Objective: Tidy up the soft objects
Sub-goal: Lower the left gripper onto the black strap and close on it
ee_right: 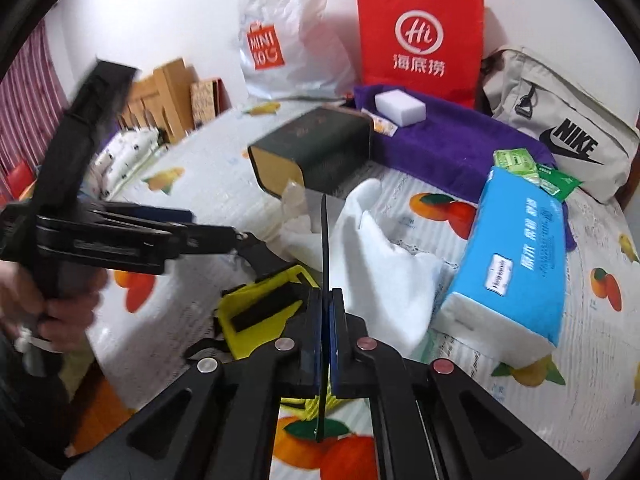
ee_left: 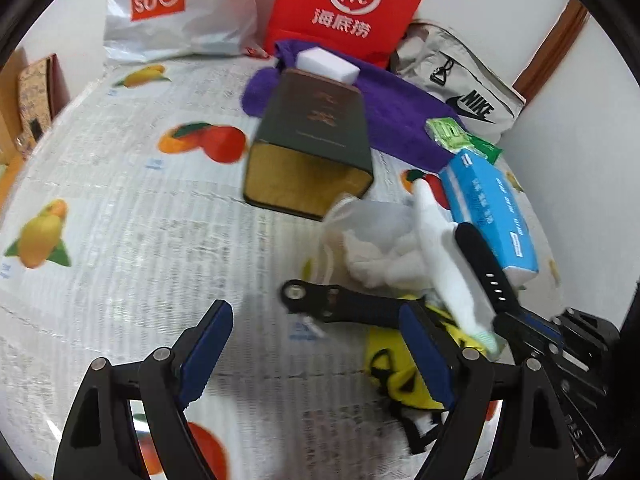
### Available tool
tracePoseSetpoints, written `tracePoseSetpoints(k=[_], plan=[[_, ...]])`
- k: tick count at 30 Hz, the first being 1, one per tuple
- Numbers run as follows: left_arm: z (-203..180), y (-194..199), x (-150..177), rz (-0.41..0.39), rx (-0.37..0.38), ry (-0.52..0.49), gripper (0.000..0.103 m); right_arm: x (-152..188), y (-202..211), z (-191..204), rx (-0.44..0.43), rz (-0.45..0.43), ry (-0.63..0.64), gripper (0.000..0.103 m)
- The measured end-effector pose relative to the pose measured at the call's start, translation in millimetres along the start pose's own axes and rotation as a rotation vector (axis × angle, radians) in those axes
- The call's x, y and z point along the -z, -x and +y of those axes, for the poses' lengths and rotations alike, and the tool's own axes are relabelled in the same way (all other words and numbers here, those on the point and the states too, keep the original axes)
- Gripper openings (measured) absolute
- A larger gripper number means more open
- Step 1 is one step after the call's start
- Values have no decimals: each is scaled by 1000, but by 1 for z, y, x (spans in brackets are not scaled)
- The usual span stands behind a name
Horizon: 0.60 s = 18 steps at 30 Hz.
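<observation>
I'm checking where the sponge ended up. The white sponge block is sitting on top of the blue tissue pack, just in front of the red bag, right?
Not quite. The white sponge block sits on the purple towel, not on the blue tissue pack, which lies apart from it, nearer the camera. It is just in front of the red bag. The right wrist view shows this clearly.

We see a white bedsheet printed with orange and yellow fruit and grey lines of text. Near its far edge stand a red paper bag with a white logo and a white plastic bag with an orange-red logo. A purple towel carries a white sponge. Beside it are a dark green box with a gold end, a beige bag with a black logo, green packets, a blue-and-white tissue pack, a white cloth, and a yellow-and-black item. Both grippers are black with blue pads.
</observation>
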State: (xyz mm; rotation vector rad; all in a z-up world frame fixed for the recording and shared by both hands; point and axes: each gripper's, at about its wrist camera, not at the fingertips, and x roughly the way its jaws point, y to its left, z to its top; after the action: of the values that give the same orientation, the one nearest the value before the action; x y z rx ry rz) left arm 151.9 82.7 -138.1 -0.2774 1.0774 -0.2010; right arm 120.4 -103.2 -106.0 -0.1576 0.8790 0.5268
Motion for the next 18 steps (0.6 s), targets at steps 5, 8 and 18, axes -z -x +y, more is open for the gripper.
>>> tracePoseSetpoints(k=[5, 8, 18], plan=[[-20, -16, 1, 25, 54, -8, 84, 9, 22, -11, 25, -25, -18, 3], [-31, -31, 0, 53, 19, -24, 84, 21, 27, -24, 38, -10, -52, 3], [-19, -24, -7, -2, -4, 1, 37, 47, 33, -50, 52, 8, -117, 3]])
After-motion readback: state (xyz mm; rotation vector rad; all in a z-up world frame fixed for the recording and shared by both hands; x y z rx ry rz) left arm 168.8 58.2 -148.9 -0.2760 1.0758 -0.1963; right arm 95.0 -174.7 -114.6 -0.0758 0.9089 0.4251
